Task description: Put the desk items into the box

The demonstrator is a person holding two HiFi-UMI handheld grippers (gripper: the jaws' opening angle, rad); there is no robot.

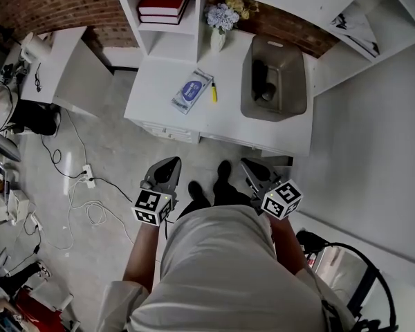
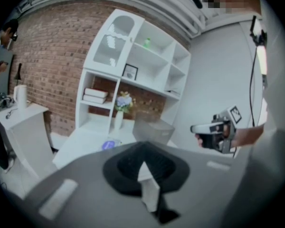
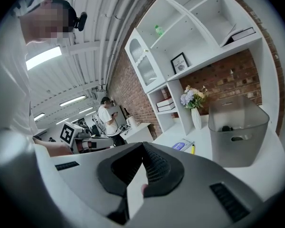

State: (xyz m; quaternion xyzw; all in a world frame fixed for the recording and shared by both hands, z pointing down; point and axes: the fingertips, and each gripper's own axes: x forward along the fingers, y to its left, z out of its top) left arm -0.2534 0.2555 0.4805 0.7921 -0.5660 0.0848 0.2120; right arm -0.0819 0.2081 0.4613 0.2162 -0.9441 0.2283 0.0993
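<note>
Only the head view shows the grey floor with white cables trailing at the frame's left, and it alone looks down into the box. The box is a translucent grey tub with rounded corners at upper right on the smooth white desk, with dark items at its bottom. Left of it lie a flat blue-labelled packet and a slim yellow marker, just beside each other. The gripper views add the red brick wall and the tall white shelf unit. The left hand-held gripper has its jaws pressed together on nothing, and the right hand-held gripper likewise; both are apart from the desk, at lower centre of the head view
</note>
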